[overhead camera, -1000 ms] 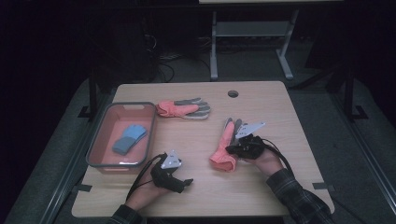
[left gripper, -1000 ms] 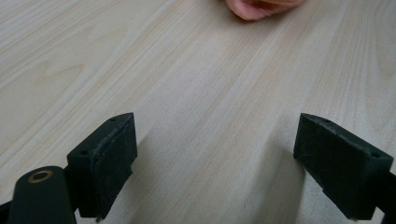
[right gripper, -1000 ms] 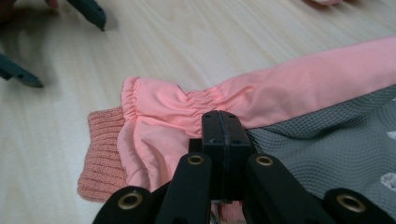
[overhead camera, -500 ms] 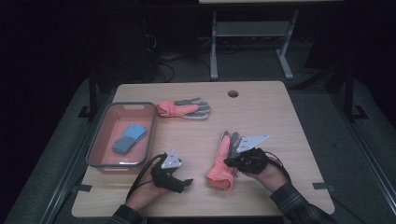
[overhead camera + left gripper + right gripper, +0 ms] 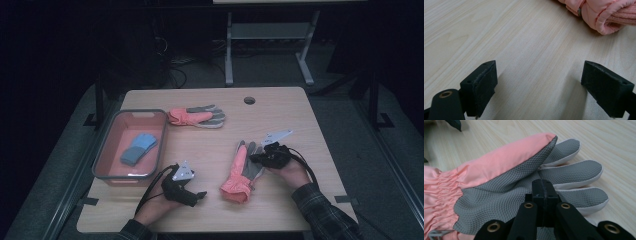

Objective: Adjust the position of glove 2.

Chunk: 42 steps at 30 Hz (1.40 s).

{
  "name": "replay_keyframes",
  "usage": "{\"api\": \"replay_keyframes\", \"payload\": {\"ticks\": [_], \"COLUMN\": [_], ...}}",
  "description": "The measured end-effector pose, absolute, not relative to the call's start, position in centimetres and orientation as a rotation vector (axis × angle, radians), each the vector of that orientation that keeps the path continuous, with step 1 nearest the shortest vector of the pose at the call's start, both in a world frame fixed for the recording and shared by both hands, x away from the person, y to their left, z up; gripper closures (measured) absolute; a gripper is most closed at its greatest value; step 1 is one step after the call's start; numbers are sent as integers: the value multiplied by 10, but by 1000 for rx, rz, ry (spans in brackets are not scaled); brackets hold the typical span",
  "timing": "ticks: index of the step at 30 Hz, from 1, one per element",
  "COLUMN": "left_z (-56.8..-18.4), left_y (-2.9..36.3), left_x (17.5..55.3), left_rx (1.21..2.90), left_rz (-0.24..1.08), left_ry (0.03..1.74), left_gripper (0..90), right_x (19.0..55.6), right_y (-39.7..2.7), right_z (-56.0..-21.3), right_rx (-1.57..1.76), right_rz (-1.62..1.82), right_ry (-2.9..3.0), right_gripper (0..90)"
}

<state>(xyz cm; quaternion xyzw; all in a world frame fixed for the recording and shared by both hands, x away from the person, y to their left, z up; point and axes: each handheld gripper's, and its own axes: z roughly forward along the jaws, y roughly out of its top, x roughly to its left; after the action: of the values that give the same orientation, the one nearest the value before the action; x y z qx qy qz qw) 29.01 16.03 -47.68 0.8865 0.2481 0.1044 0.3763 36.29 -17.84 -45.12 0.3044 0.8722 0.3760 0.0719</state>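
Pinching the grey textured palm of the pink-and-grey padded glove [image 5: 506, 192], the right gripper [image 5: 543, 185] has its jaws pressed together; the glove lies flat on the light wooden table [image 5: 295, 120]. The left gripper [image 5: 187, 187] rests nearby, jaws spread.

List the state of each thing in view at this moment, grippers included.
Near glove: flat on the table, grey palm up, pinched at the palm.
Far glove: flat, untouched.
Tray: upright, holds blue cloth.
Left gripper: open, resting on the table, nothing between its jaws.
Right gripper: shut on the near glove.
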Motion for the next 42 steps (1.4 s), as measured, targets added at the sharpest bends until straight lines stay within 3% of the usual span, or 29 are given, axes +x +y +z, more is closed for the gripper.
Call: {"api": "replay_keyframes", "payload": {"ticks": [15, 18, 21, 24, 31, 33, 34, 42], "left_z": [-477, -477, -477, -475, -469, -464, -461, -443], "left_y": [160, 160, 160, 158, 152, 151, 150, 140], "left_x": [290, 291, 291, 291, 297, 301, 303, 335], "left_rx": [2263, 2262, 2263, 2283, 2306, 2287, 2290, 2279], "left_rz": [266, 263, 263, 262, 256, 260, 258, 253], "left_ry": [636, 631, 629, 642, 682, 692, 695, 744], "left_gripper": [129, 127, 127, 127, 167, 216, 261, 854], "right_x": [332, 332, 330, 327, 327, 327, 327, 319], "right_y": [-186, -190, -195, -202, -235, -245, -249, -275], "right_z": [-448, -444, -441, -439, -448, -453, -455, -467], "right_rx": [858, 858, 879, 892, 1034, 1055, 1066, 1130], "right_rz": [1092, 1142, 1162, 1151, 1117, 1104, 1093, 1064], "right_ry": [2636, 2607, 2589, 2535, 2469, 2446, 2448, 2422], "right_gripper": [899, 864, 795, 635, 374, 275, 266, 196]}}
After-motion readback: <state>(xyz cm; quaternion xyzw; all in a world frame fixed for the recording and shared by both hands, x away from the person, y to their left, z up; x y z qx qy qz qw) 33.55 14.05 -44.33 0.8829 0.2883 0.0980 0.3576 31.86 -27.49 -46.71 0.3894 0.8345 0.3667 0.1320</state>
